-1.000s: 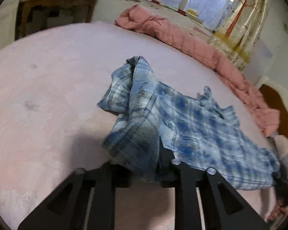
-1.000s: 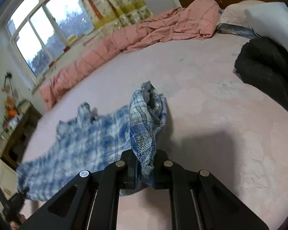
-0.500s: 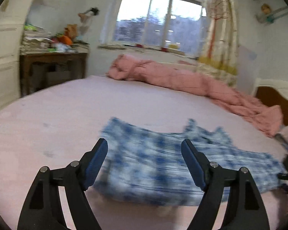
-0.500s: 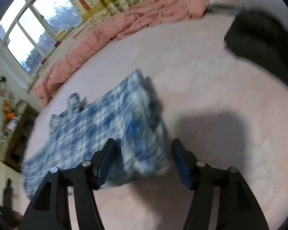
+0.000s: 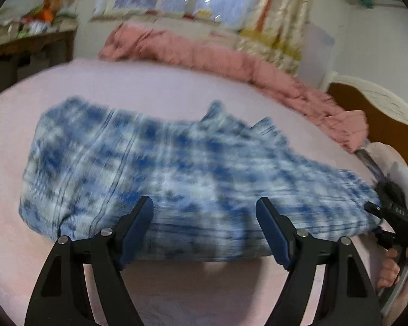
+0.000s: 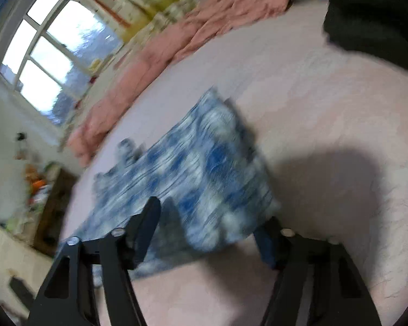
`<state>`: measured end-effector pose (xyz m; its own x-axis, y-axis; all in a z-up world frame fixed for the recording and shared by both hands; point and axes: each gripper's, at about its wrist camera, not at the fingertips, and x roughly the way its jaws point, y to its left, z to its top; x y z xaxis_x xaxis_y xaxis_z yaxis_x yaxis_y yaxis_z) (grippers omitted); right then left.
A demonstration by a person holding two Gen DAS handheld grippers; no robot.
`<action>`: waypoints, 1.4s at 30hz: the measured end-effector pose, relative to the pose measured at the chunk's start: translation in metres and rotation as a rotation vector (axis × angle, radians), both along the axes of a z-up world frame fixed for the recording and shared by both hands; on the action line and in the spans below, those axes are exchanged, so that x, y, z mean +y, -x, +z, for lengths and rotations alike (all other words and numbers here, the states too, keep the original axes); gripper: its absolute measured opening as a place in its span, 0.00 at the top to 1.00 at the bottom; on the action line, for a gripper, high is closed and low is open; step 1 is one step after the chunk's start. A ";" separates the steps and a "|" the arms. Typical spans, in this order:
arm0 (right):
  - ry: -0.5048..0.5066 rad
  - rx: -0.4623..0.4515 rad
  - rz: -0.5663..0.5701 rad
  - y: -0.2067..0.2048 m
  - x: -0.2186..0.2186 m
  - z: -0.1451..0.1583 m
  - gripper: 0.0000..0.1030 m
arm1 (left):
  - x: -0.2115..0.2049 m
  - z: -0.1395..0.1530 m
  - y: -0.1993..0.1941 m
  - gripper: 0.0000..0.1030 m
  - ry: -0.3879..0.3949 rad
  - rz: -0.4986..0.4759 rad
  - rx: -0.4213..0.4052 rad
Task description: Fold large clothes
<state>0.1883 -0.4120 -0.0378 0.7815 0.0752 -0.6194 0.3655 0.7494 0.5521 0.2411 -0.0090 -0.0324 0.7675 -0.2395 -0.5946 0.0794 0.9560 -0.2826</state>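
Observation:
A blue and white plaid shirt (image 5: 176,174) lies folded over in a long band on the pink bed (image 5: 122,87); it also shows in the right wrist view (image 6: 204,174). Both views are motion-blurred. My left gripper (image 5: 204,217) is open and empty, just above the shirt's near edge. My right gripper (image 6: 209,217) is open and empty over the shirt's near right end. The right gripper and the hand holding it (image 5: 397,217) show at the shirt's right end in the left wrist view.
A rumpled pink quilt (image 5: 231,59) runs along the bed's far side under the window (image 6: 49,54). A dark garment (image 6: 375,19) lies at the bed's right. A wooden headboard (image 5: 380,119) and a cluttered wooden table (image 5: 27,46) flank the bed.
Both grippers held bunched shirt edges a second ago. They have since opened and let go, and the shirt now lies flat, folded over. Both grippers have pulled back slightly.

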 end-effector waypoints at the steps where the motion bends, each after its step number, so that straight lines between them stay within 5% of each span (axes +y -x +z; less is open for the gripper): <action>1: 0.036 0.005 -0.029 -0.001 0.002 0.002 0.55 | 0.002 -0.004 -0.002 0.27 0.012 0.000 0.022; 3: 0.092 0.004 -0.068 -0.005 0.007 0.005 0.77 | 0.001 -0.008 -0.002 0.27 0.024 0.005 0.032; 6: 0.185 -0.025 -0.090 -0.006 0.020 0.020 0.85 | 0.000 -0.003 0.002 0.27 0.027 0.008 0.016; 10: 0.381 -0.119 -0.069 -0.004 0.062 0.053 0.87 | 0.007 0.006 0.002 0.34 0.055 -0.012 0.060; 16: 0.441 -0.230 0.166 -0.008 0.137 0.074 0.87 | 0.036 0.036 0.024 0.34 -0.017 0.087 -0.071; 21: 0.421 -0.185 0.405 -0.022 0.195 0.053 0.87 | 0.062 0.040 0.024 0.34 0.019 0.139 -0.073; 27: 0.397 -0.086 0.466 -0.034 0.207 0.035 0.87 | 0.076 0.038 0.020 0.34 0.072 0.148 -0.051; 32: 0.365 -0.111 0.531 -0.032 0.200 0.035 0.80 | 0.080 0.040 0.020 0.34 0.086 0.150 -0.054; 36: 0.322 -0.149 0.650 -0.022 0.206 0.039 0.39 | 0.079 0.042 0.020 0.34 0.090 0.146 -0.057; 42: 0.414 -0.238 0.564 -0.002 0.210 0.059 0.36 | 0.079 0.043 0.023 0.34 0.089 0.154 -0.062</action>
<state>0.1900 -0.2025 0.0216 0.8096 0.3023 -0.5031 -0.2313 0.9521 0.2000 0.2182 0.0702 0.0103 0.8336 -0.1657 -0.5269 -0.0464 0.9296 -0.3657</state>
